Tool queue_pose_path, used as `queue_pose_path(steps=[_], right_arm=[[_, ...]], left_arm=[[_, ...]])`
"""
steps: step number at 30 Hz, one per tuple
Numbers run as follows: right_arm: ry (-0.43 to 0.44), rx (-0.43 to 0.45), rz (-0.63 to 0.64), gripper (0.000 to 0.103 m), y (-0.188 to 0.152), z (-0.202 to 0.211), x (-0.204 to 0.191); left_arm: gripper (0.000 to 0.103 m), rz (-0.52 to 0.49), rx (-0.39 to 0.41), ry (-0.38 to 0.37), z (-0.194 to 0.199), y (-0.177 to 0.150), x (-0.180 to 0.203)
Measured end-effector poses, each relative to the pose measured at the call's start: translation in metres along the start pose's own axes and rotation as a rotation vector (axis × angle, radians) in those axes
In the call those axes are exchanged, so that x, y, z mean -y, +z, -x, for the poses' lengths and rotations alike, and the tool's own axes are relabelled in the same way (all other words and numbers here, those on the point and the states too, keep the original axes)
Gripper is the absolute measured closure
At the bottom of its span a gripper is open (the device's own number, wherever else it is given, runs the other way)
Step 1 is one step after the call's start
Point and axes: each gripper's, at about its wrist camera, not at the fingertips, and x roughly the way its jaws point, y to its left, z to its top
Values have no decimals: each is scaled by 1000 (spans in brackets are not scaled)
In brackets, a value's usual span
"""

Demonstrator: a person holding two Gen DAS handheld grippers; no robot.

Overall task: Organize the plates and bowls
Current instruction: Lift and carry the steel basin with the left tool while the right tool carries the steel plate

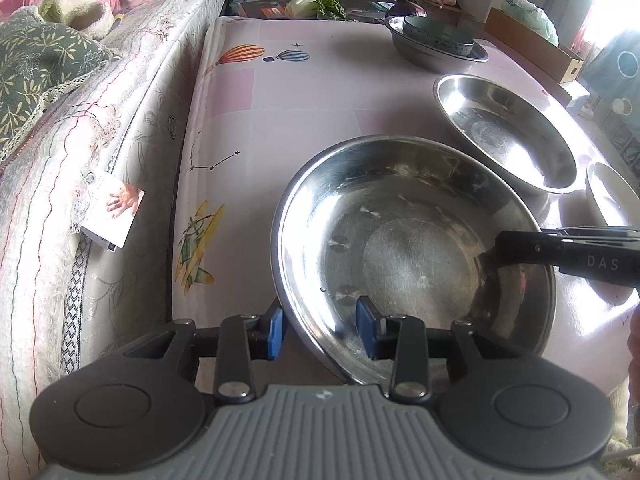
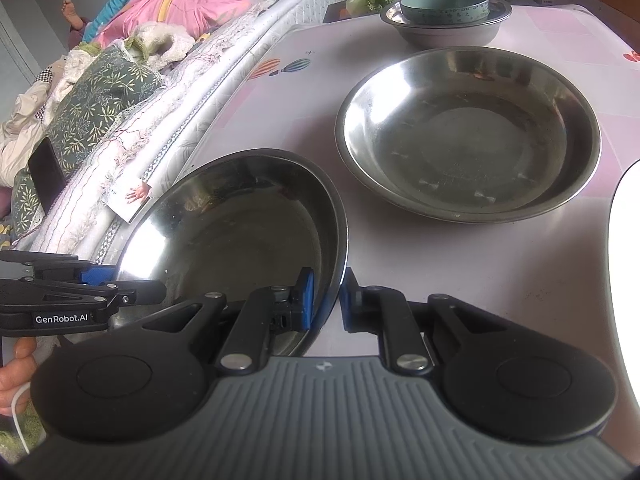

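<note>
A large steel bowl (image 1: 416,248) sits near the table's front edge; it also shows in the right wrist view (image 2: 240,224). My left gripper (image 1: 320,326) straddles its near rim with a wide gap, one pad inside, one outside. My right gripper (image 2: 327,300) straddles the bowl's right rim, pads close to the wall on both sides. A second steel bowl (image 1: 508,136) (image 2: 468,132) stands behind. Farther back a teal bowl (image 1: 438,34) (image 2: 444,6) sits inside another steel bowl (image 1: 432,58) (image 2: 440,34). A white dish (image 1: 612,196) (image 2: 626,264) is at the right edge.
The table (image 1: 304,120) has a pink patterned cover. A bed with a mattress (image 1: 80,184) and blankets runs along its left side. Vegetables (image 1: 320,4) and a cardboard box (image 1: 532,46) lie at the far end. A phone (image 2: 46,172) lies on the bed.
</note>
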Motion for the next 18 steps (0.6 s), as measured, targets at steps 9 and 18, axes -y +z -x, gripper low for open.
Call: queue_pose_path(steps=[9, 18], right_arm=[[-5, 1, 25, 90, -2, 0, -4], [-5, 4, 22, 90, -2, -2, -5]], left_arm=[[63, 2, -3, 37, -7, 4, -2], [63, -12, -1, 61, -11, 7, 1]])
